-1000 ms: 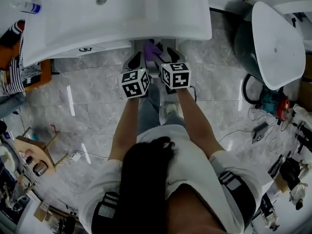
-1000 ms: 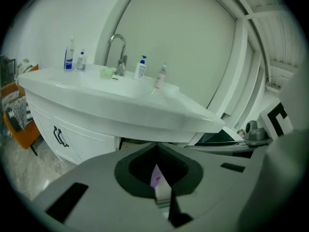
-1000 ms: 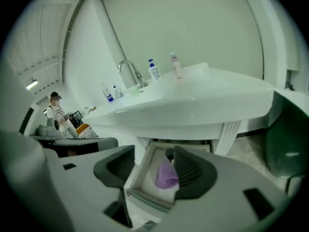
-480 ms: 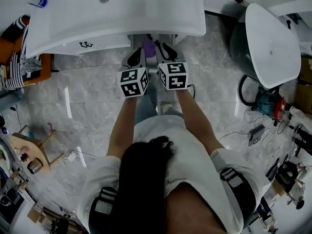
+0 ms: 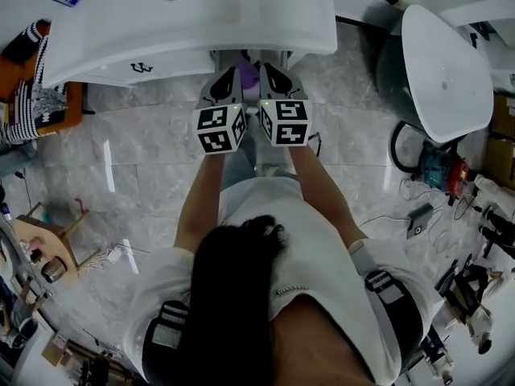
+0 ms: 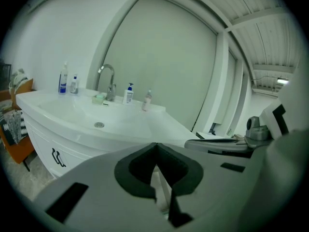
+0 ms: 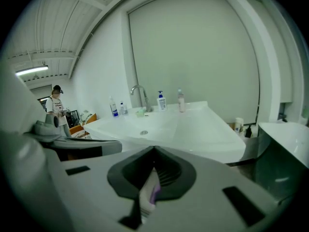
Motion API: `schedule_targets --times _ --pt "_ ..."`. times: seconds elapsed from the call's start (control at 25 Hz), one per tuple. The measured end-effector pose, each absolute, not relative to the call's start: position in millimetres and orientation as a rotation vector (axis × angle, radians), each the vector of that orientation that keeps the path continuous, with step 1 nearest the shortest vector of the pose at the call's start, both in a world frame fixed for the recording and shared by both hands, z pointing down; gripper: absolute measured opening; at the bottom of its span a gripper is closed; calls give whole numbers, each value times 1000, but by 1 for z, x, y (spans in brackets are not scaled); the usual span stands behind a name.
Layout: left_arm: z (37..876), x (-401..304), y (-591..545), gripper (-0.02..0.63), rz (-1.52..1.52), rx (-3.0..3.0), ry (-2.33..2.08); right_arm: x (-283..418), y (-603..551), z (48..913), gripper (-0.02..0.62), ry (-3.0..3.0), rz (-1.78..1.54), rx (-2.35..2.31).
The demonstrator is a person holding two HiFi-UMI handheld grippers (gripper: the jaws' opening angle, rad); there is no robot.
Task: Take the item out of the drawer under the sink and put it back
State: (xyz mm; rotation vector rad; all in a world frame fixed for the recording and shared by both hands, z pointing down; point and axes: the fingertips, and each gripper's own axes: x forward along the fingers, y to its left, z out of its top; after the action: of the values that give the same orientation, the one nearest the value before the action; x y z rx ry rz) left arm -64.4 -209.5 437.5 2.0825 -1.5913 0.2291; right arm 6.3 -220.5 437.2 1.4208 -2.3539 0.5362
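I stand before a white sink [image 5: 201, 22] with both grippers held side by side at its front edge. A white and purple tube [image 7: 149, 195] sits between the jaws of my right gripper [image 7: 154, 149], which have just been closing and now press on it. From the head view the tube [image 5: 248, 71] shows as a purple patch between the right gripper [image 5: 267, 71] and the left gripper [image 5: 227, 77]. The left gripper [image 6: 155, 146] has its jaw tips together and nothing gripped. The sink's rim hides the drawer.
A cabinet front with a dark handle [image 5: 142, 68] is left of the grippers. A faucet [image 6: 108, 81] and bottles [image 6: 63, 79] stand on the sink. A white tub [image 5: 447, 63], cables and tools [image 5: 434, 175] lie right; an orange chair [image 5: 48, 107] left.
Both grippers have risen and moved closer to the sink's front edge. The right jaws have closed on the purple tube, which came up with them.
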Motion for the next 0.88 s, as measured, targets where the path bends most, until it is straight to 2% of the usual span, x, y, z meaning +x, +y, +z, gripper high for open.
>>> schedule_targets --times 0.88 --pt "438 -69 -212 3 233 2103 -1574 -10 -221 438 15 -2362 532 1393"
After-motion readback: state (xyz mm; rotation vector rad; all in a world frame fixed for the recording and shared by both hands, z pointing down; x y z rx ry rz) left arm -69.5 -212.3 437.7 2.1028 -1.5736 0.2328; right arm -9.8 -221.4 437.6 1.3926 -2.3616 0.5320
